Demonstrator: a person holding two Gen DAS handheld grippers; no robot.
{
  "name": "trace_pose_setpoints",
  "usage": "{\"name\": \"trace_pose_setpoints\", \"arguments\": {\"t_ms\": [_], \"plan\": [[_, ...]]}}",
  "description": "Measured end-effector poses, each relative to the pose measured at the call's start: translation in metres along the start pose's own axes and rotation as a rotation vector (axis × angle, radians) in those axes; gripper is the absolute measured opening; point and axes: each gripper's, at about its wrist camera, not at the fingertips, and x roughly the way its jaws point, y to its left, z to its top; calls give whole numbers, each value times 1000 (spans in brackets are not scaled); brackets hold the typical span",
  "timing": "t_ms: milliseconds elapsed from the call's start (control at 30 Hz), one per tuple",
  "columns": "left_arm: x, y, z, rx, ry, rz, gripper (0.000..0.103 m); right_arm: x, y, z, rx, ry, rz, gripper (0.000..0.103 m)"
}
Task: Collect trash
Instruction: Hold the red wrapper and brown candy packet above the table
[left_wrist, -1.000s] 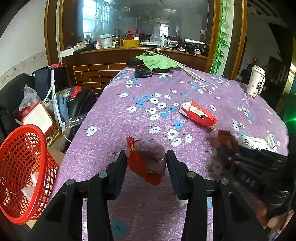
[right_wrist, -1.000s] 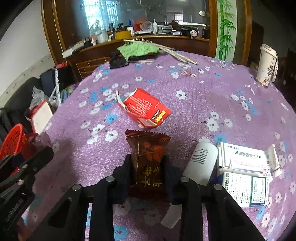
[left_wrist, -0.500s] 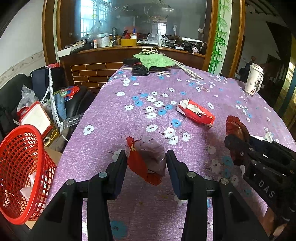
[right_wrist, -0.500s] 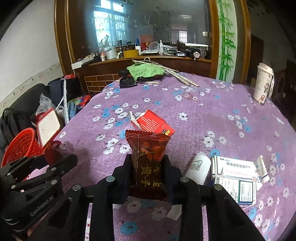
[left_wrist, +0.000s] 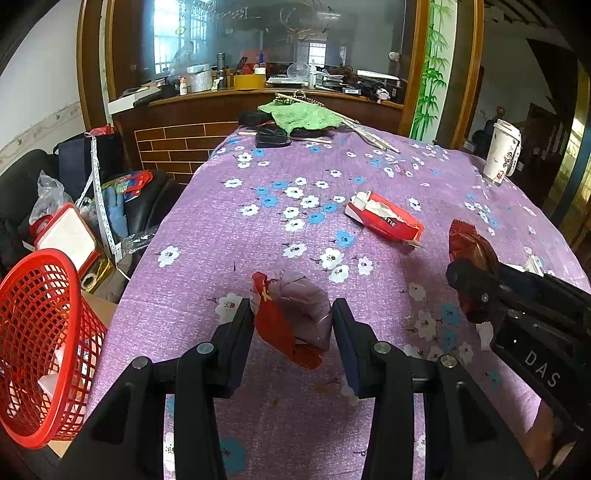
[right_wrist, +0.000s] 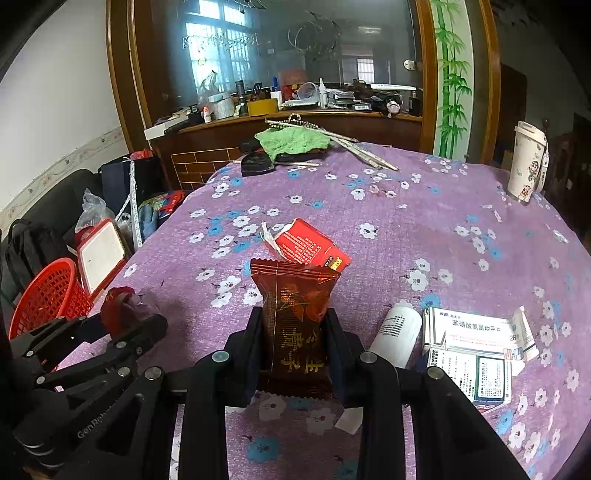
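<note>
Brown snack wrapper (right_wrist: 293, 321) clamped upright in right gripper (right_wrist: 293, 332) | left gripper (left_wrist: 293, 325) pinches crumpled red-and-clear wrapper (left_wrist: 291, 314) | both lifted, likely bound for red basket (left_wrist: 40, 332)

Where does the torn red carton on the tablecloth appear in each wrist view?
Left wrist: torn red carton lies right of centre, beyond the left gripper.
Right wrist: carton sits mid-frame, just behind the held brown wrapper.
Shared landmark: red basket at left.
</note>
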Motion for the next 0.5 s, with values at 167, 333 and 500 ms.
{"name": "trace_pose_setpoints", "arguments": {"t_ms": [167,333,500], "plan": [[-3,-1,0,1,-9,-8,41,-3,-1,0,5,-6,2,34],[-5,0,0,-1,-16,-15,41,-7,-3,2,13,-20,-5,34],[-6,1,1,-4,-15,-22,41,-6,-9,2,35,-9,-3,34]]}}
